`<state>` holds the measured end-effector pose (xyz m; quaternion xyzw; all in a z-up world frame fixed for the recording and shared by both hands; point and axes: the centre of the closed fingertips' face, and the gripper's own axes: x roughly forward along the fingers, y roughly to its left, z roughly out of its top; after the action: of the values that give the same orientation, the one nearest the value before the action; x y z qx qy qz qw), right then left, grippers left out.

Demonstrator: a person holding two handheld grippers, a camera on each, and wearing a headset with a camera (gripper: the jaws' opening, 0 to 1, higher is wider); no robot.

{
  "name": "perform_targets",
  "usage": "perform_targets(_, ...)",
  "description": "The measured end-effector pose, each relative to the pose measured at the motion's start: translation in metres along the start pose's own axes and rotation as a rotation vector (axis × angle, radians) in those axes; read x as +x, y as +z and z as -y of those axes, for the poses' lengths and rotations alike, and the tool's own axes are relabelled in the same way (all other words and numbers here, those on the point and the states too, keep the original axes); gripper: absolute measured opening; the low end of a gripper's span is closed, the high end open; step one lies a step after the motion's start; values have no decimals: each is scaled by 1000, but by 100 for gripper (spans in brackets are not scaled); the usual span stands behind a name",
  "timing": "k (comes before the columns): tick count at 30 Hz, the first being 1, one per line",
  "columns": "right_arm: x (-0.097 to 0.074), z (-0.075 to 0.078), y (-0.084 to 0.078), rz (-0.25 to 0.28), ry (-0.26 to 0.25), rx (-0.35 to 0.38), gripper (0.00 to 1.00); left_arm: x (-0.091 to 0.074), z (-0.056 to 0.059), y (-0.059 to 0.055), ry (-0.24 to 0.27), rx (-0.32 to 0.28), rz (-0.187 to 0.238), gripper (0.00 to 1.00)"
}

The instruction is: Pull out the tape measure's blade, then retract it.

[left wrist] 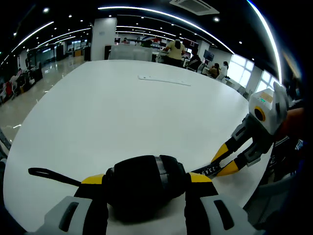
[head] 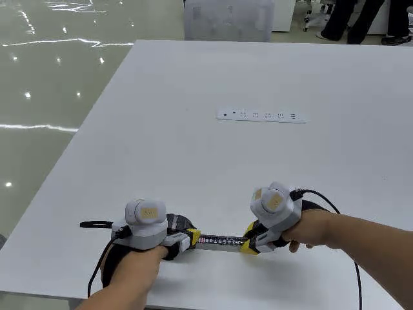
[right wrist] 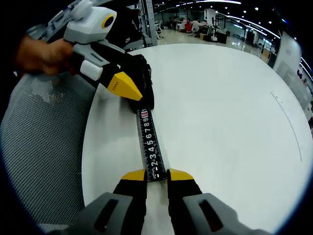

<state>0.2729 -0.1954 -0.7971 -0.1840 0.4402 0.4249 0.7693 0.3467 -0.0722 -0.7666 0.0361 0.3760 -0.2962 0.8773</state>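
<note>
Nearest, by the front edge of the white table (head: 226, 168), the left gripper (left wrist: 146, 178) clasped the black tape measure (left wrist: 144, 191) from both sides, its yellow-tipped jaws drawn in tight against the housing. A thin black strap (left wrist: 49, 175) trailed from the tape measure across the tabletop, on the side away from the other gripper. Toward that other gripper, the blade (right wrist: 149, 144) was drawn out a short way and lay flat on the table, its printed numbers facing up. The right gripper (right wrist: 156, 175) pinched the blade's free end, one jaw pressed to each edge. In the head view both grippers sat low over the table, with the exposed blade bridging them. Farther back, near the table's middle, a flat white power strip (head: 261, 115) lay well apart from them. Beyond the table stretched a glossy floor (head: 58, 71), and in the left gripper view people (left wrist: 174, 50) sat past the far edge.
</note>
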Motion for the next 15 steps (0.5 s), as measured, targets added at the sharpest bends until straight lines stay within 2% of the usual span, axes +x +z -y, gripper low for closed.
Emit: perform_targets(15, 7, -1, 9, 21, 2, 7, 14, 0, 0, 0, -1, -2, 1, 60)
